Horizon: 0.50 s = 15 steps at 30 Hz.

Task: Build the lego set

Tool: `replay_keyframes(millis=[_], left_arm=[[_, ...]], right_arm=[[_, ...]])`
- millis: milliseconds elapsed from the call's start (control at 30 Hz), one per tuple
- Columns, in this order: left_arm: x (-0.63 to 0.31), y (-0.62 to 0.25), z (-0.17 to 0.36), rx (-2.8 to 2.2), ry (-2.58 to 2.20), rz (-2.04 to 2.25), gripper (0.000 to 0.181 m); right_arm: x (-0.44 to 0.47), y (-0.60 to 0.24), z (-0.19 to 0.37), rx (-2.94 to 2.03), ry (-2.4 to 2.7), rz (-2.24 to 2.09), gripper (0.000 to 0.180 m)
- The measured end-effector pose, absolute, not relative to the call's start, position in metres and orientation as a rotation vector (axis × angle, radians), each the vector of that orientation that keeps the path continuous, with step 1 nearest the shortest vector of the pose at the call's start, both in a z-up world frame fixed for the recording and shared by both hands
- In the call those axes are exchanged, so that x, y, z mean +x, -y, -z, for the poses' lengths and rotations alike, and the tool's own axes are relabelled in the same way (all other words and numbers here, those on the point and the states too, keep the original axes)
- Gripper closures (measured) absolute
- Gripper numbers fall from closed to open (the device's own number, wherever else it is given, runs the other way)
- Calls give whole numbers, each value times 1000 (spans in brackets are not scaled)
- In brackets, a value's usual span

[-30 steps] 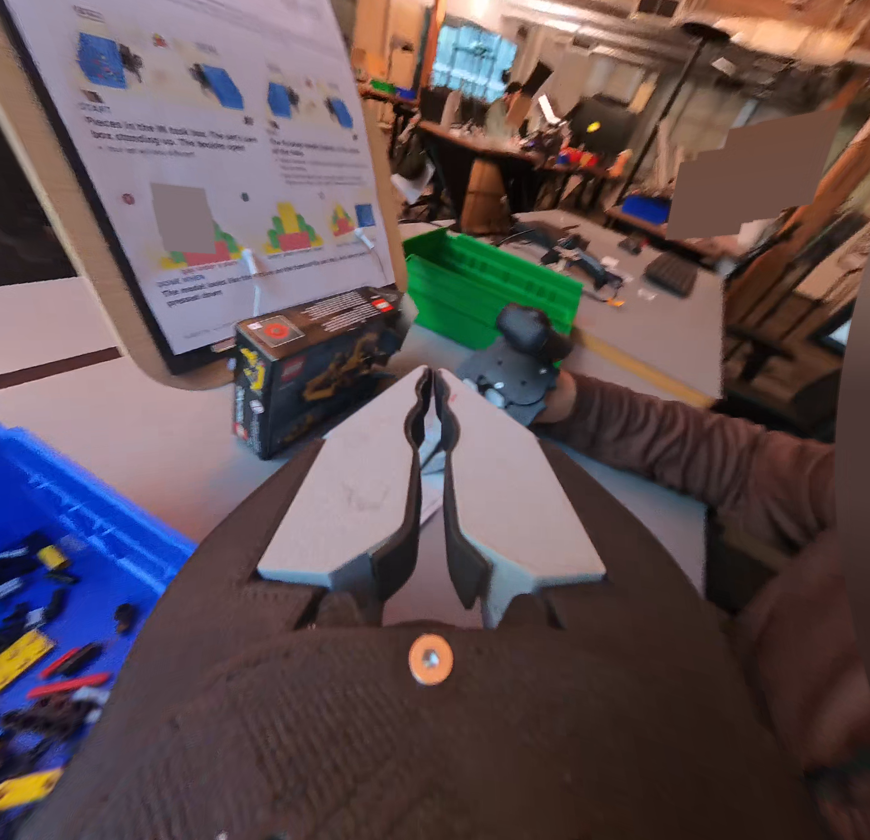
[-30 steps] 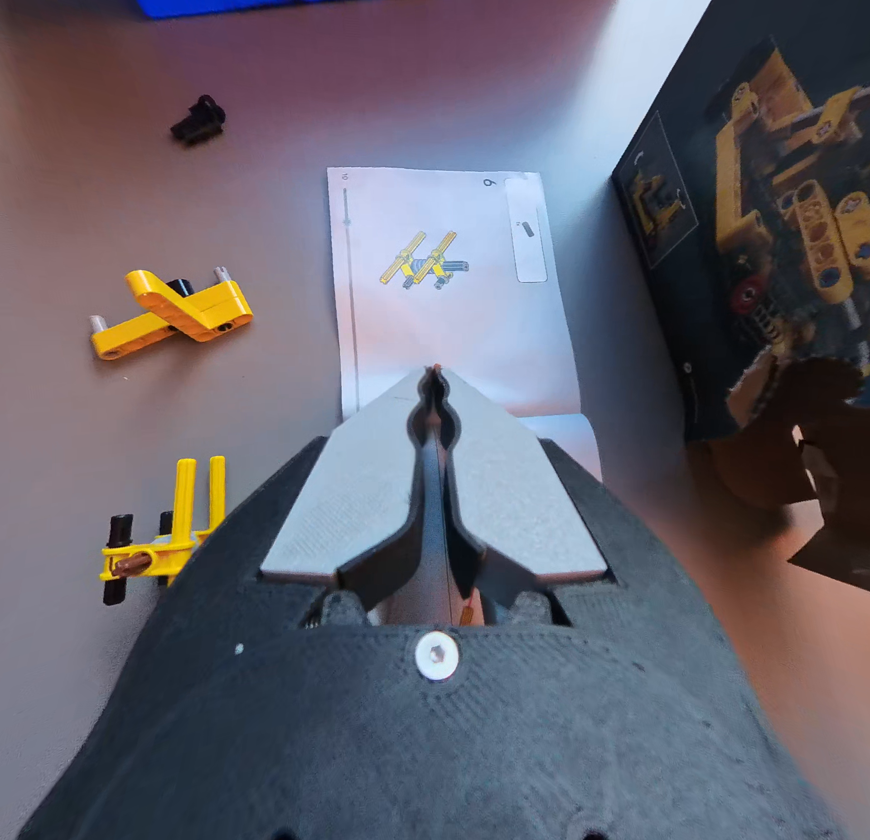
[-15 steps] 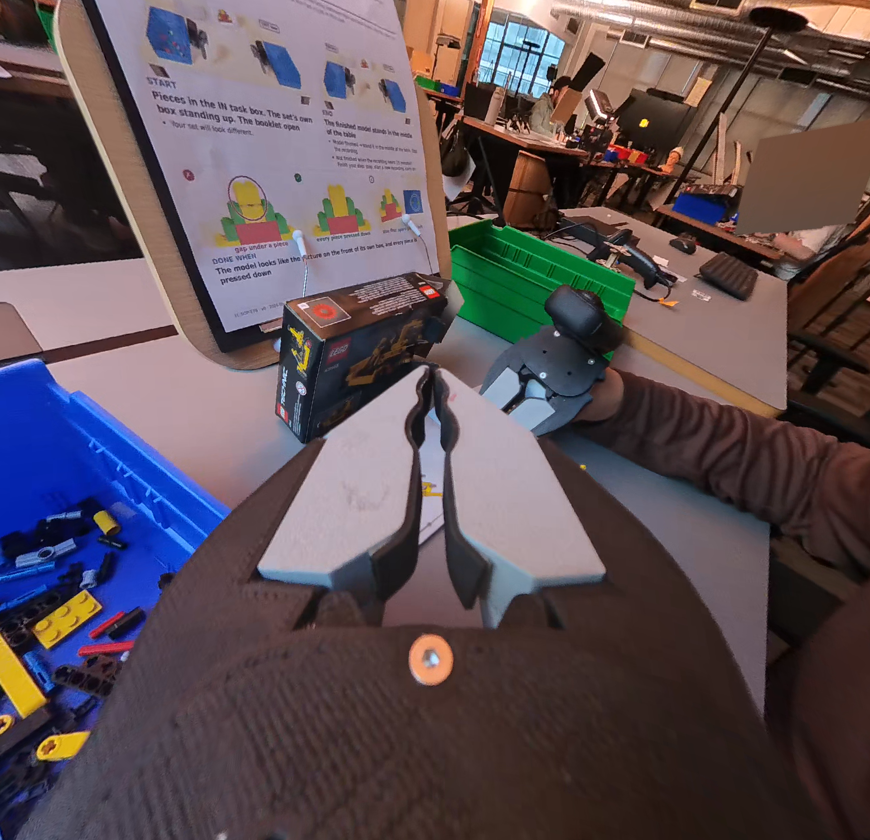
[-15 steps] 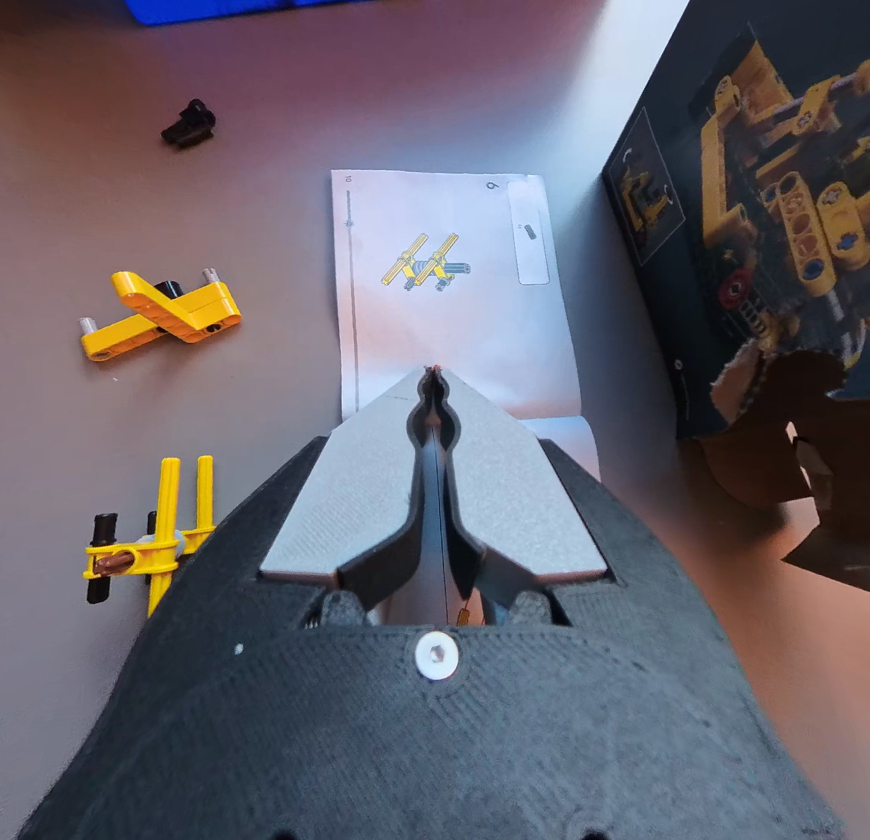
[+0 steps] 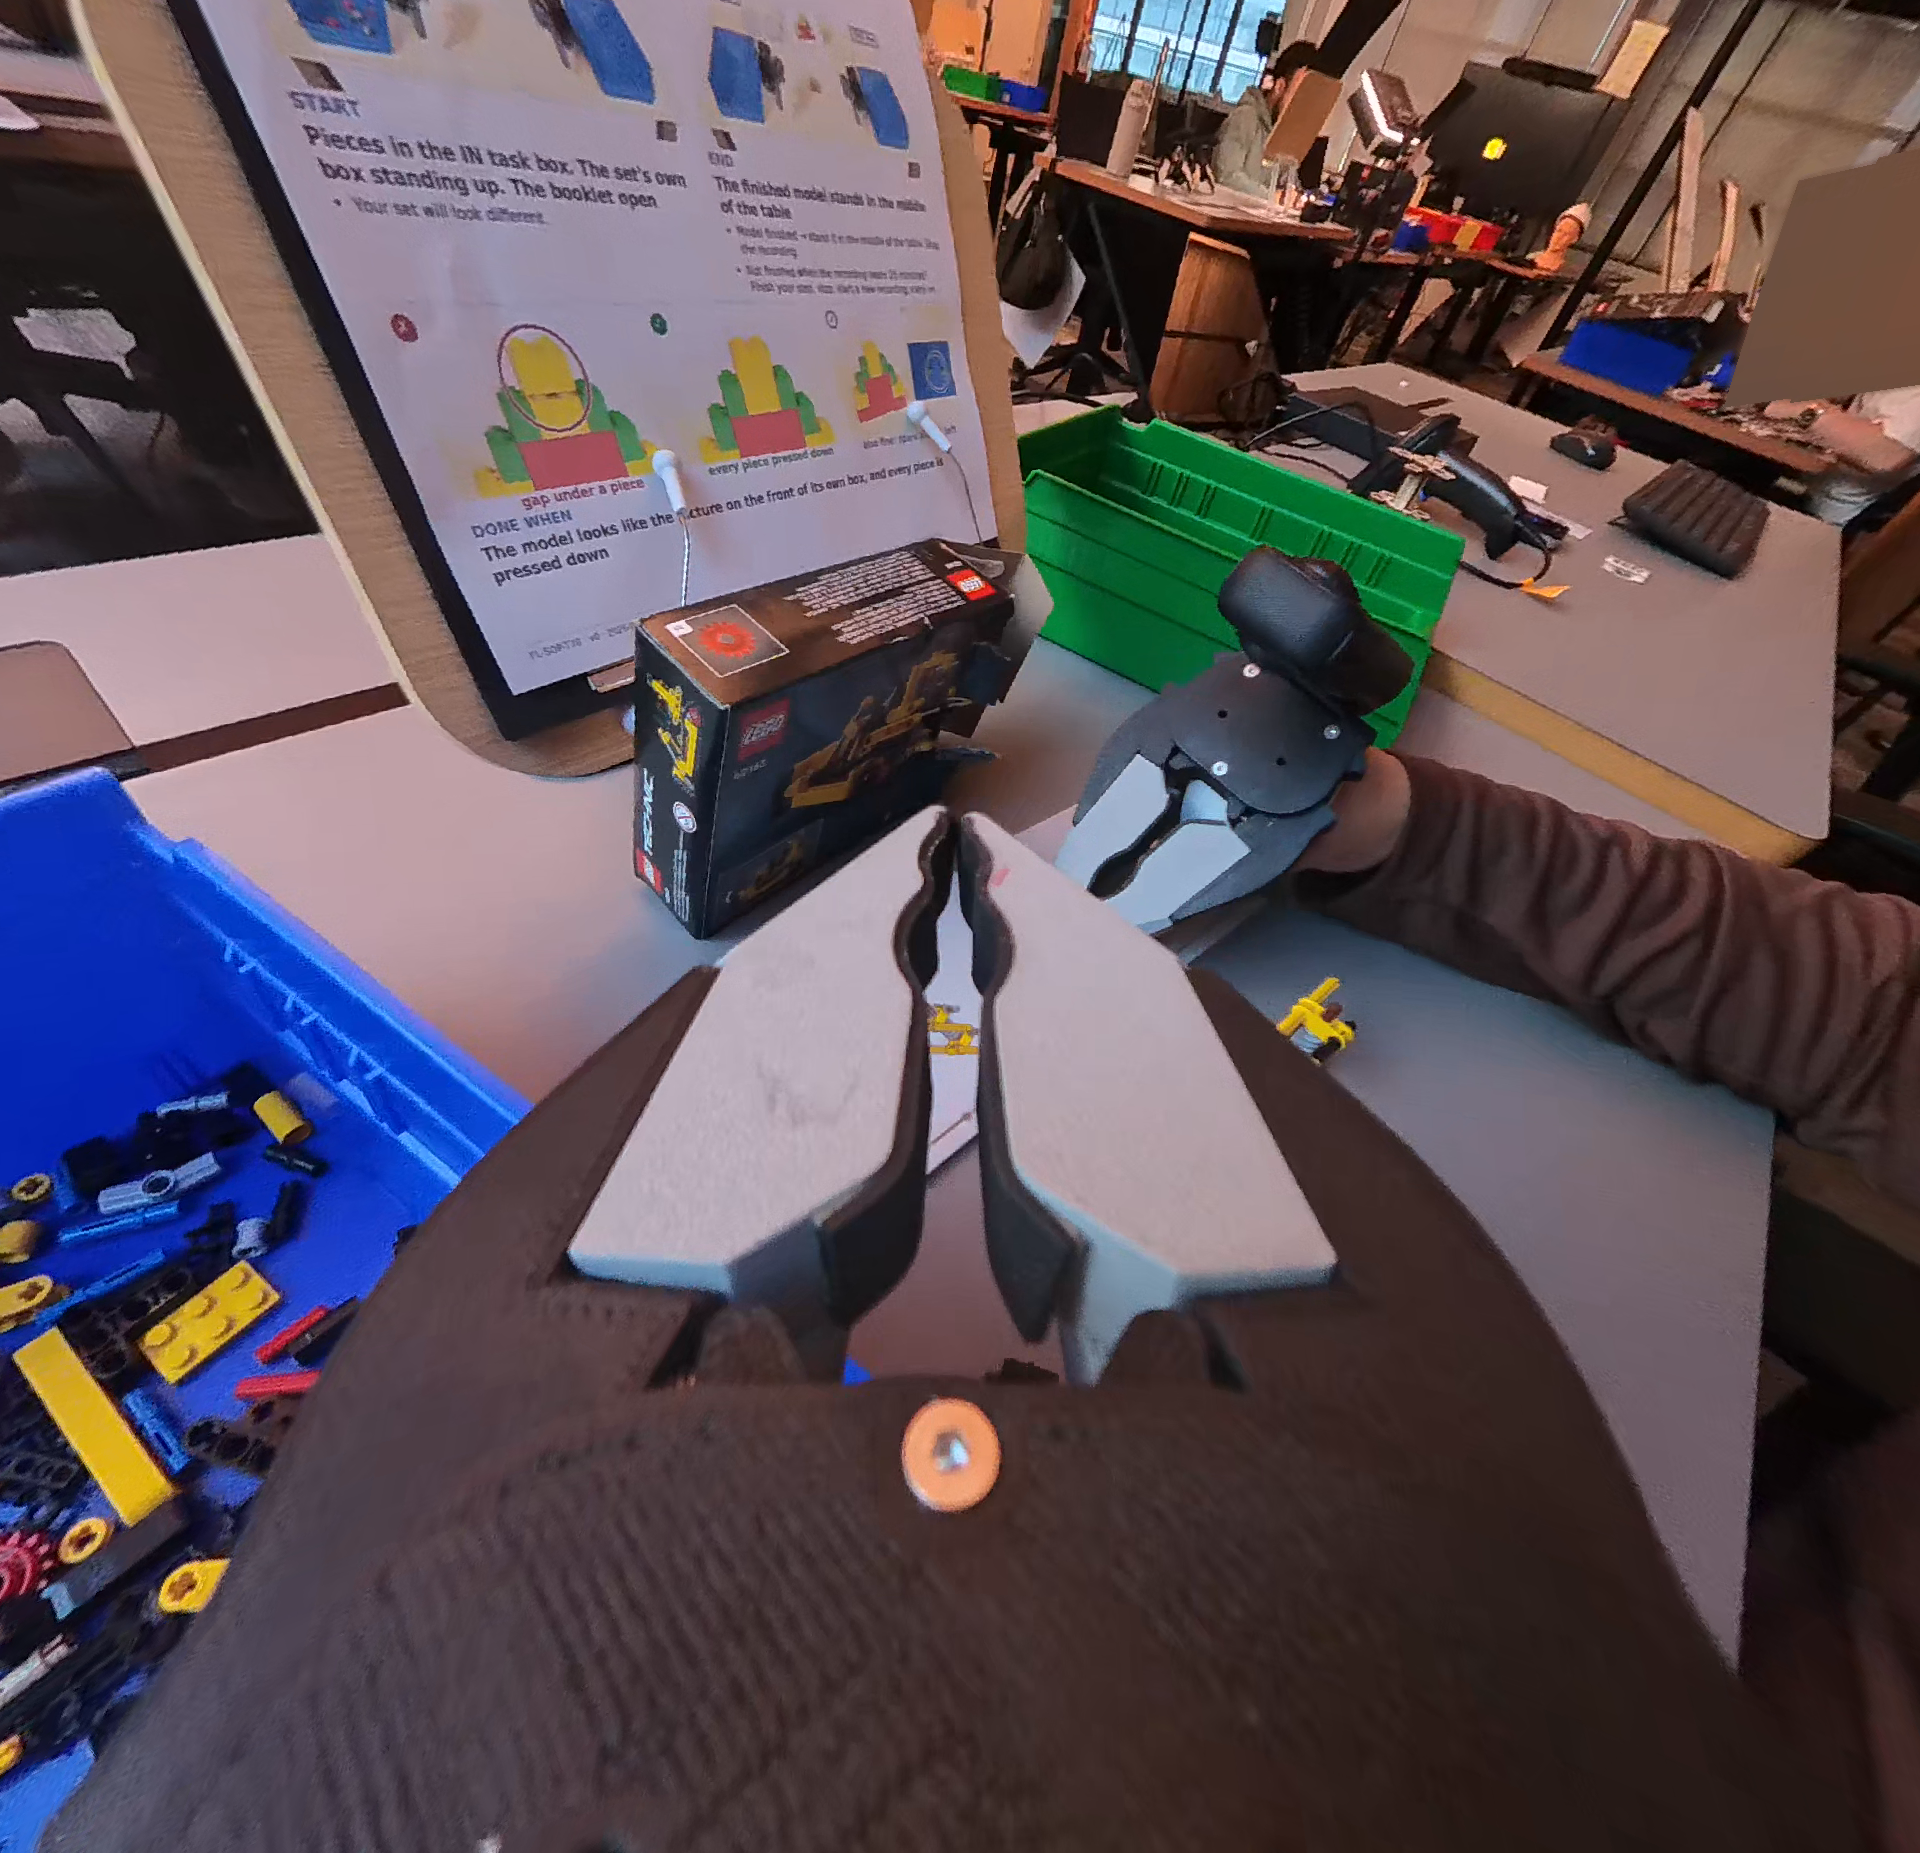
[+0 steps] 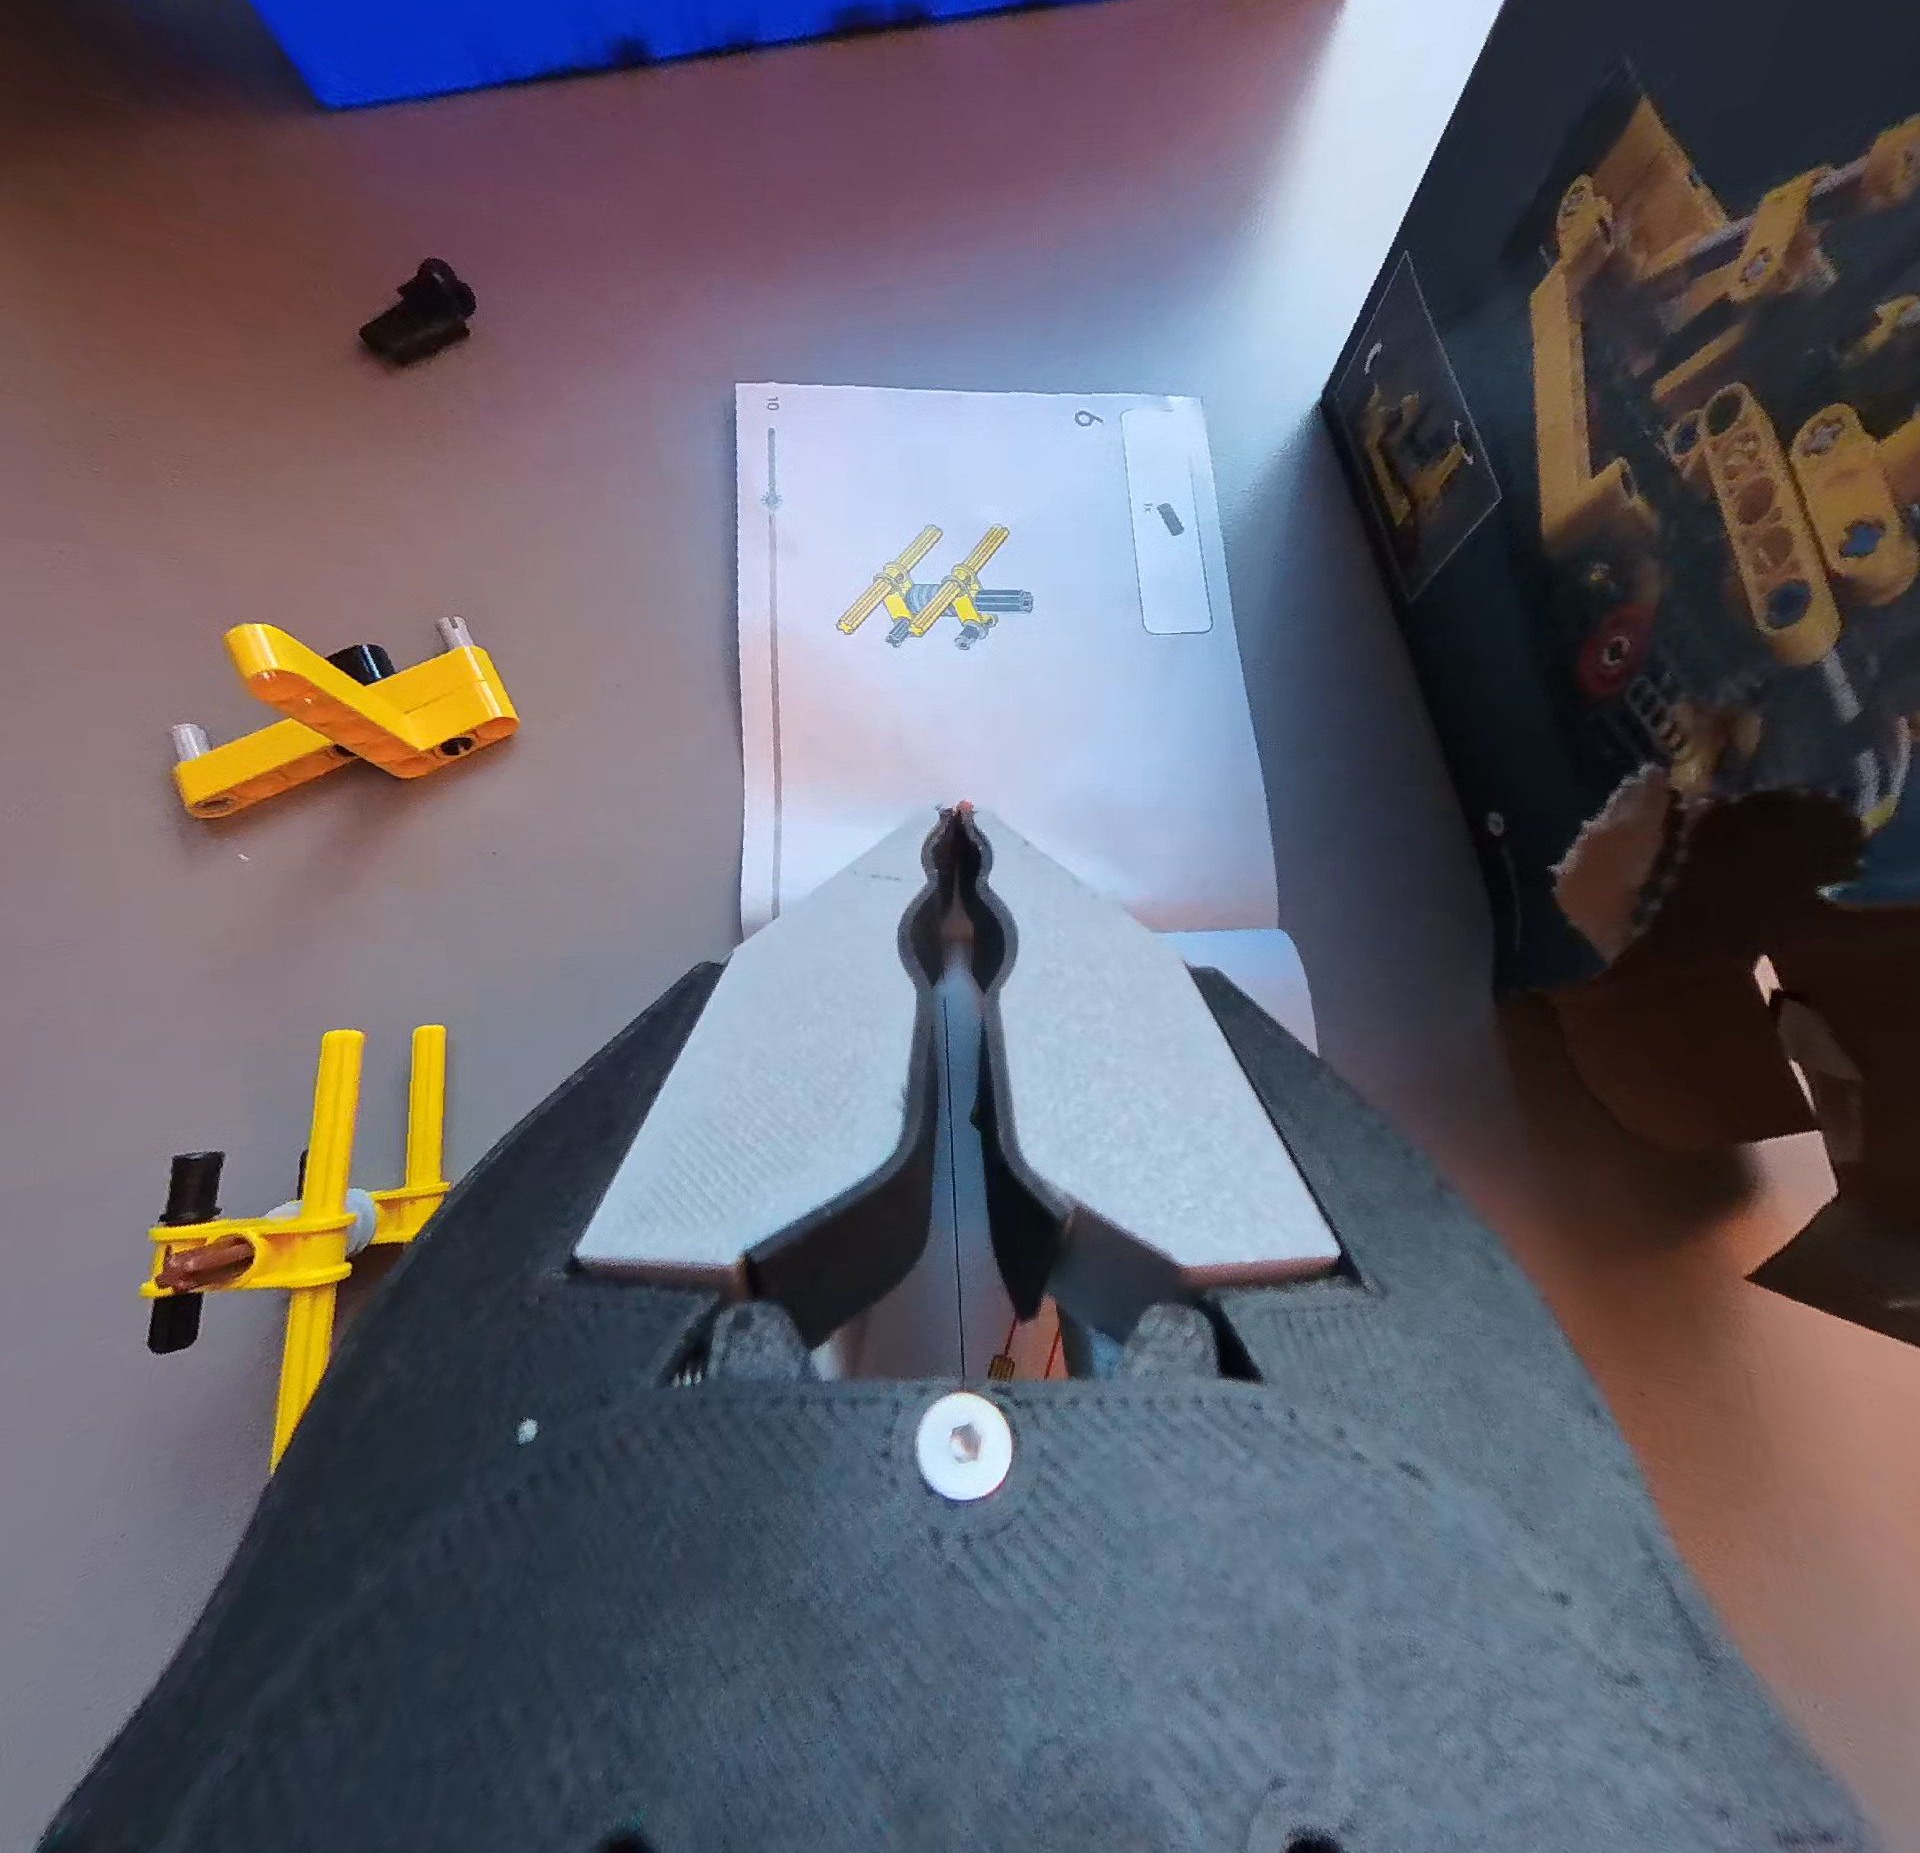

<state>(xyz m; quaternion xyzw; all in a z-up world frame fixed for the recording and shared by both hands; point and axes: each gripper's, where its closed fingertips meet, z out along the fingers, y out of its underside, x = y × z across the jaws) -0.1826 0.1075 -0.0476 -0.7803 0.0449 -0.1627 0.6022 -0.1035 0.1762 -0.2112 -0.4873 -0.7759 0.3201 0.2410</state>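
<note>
My left gripper (image 5: pixel 956 835) is shut and empty, held above the table between the blue bin (image 5: pixel 343 1003) of loose pieces and the open booklet (image 5: pixel 951 1065). My right gripper (image 6: pixel 961 811) is shut and empty, tips over the booklet page (image 6: pixel 977 608); it also shows in the left wrist view (image 5: pixel 1101 868). Left of it lie a yellow beam assembly (image 6: pixel 343 712), a yellow axle assembly (image 6: pixel 312 1211) with black pins, and a small black piece (image 6: pixel 421 312). The axle assembly also shows in the left wrist view (image 5: pixel 1317 1024).
The dark set box (image 5: pixel 821 733) stands behind the booklet, on the right in the right wrist view (image 6: pixel 1662 504). An instruction board (image 5: pixel 582 276) stands behind it and a green bin (image 5: pixel 1226 546) to the right. The blue bin's wall (image 6: pixel 727 6) lies ahead of the right gripper. The left gripper's tips are roughly 20 cm from the right gripper's.
The left wrist view has swung and steadied, showing more of the blue bin and the right gripper. The right gripper has drifted slightly right over the booklet. Both stay shut.
</note>
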Motion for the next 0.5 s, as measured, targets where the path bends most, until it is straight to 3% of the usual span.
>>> replay_keyframes(millis=[500], left_arm=[[-204,-113,69,-1902,-13,349,181]], right_arm=[[-101,-175,208,-1309,2096,-886,179]])
